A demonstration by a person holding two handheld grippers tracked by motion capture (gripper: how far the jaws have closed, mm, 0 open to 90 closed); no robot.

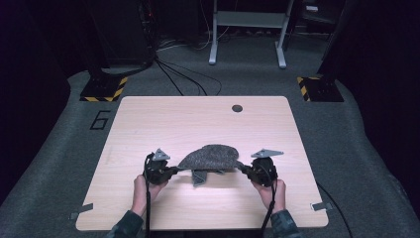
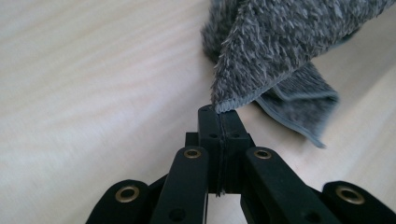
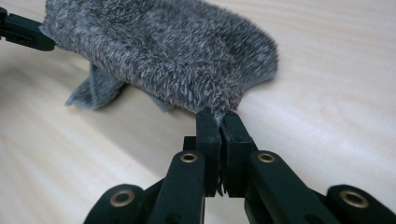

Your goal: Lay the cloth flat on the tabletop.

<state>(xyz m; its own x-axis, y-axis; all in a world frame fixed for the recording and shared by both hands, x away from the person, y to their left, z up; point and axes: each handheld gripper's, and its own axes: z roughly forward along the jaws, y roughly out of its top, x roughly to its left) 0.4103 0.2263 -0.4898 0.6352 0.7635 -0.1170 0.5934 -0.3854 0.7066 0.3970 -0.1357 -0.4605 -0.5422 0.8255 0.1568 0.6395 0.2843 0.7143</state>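
High view – bench: a light wooden bench point(image 1: 198, 124) is seen from above on a grey carpeted floor point(image 1: 59, 148), with a small dark round spot point(image 1: 237, 108) near its far edge.
High view – cloth: a grey fuzzy cloth point(image 1: 210, 157) is held up over the near middle of the bench, stretched between the two hand-held grippers; a flap hangs down beneath it toward the wood.
High view – left hand-held gripper: the left hand-held gripper point(image 1: 174, 169) is held in the person's left hand point(image 1: 142, 191) and is met by the cloth's left end.
High view – right hand-held gripper: the right hand-held gripper point(image 1: 240, 167) is held in the right hand point(image 1: 273, 193) and is met by the cloth's right end.
High view – surroundings: yellow-and-black striped base plates point(image 1: 105, 88) and a grey metal frame point(image 1: 246, 29) are seen on the floor beyond the bench.
Left gripper view – jaws: the black jaws are pressed together, and a hemmed corner of the cloth point(image 2: 280, 46) is pinched at their tips.
Left gripper view – cloth: a folded lower layer is seen hanging behind the pinched corner, just above the bench point(image 2: 93, 93).
Right gripper view – jaws: the jaws are closed on the cloth's point(image 3: 177, 51) near edge, with fuzzy pile squeezed between the tips.
Right gripper view – far end: the cloth's opposite end is gripped by the left hand-held gripper point(image 3: 49, 45) at the upper left, and a flap droops to the bench point(image 3: 327, 93).
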